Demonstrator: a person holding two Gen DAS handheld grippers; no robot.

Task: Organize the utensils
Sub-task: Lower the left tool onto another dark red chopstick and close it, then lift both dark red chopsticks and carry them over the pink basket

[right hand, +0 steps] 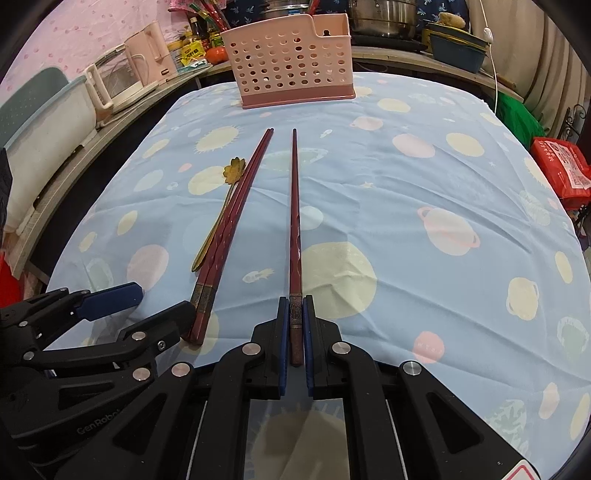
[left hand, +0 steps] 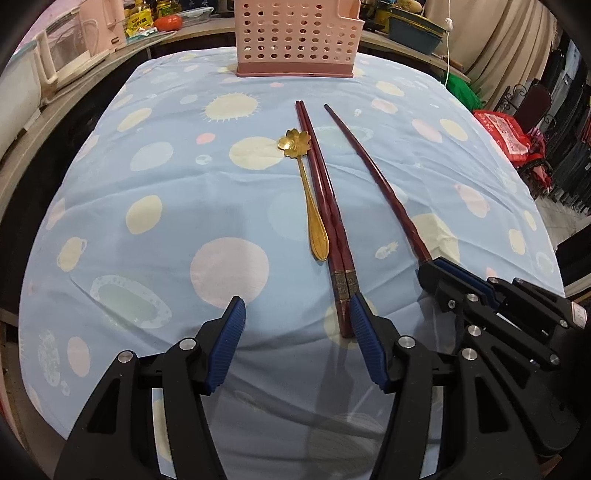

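A pair of dark red chopsticks (left hand: 325,192) lies side by side on the blue cloth, with a gold flower-bowl spoon (left hand: 308,195) along its left side. My left gripper (left hand: 297,306) is open, low over the cloth, with its right finger at the pair's near end. My right gripper (right hand: 295,306) is shut on the thick end of a single red chopstick (right hand: 294,221), which points toward the pink perforated utensil basket (right hand: 291,62). The basket also shows in the left wrist view (left hand: 295,37). The pair (right hand: 236,218) and spoon (right hand: 221,206) lie left of the held chopstick.
The table is covered by a blue cloth with pastel circles (left hand: 166,206). Behind it a counter holds a kettle (right hand: 147,48), bottles, steel pots (right hand: 384,14) and a teal tub (right hand: 458,44). A red bag (right hand: 561,166) sits off the right edge.
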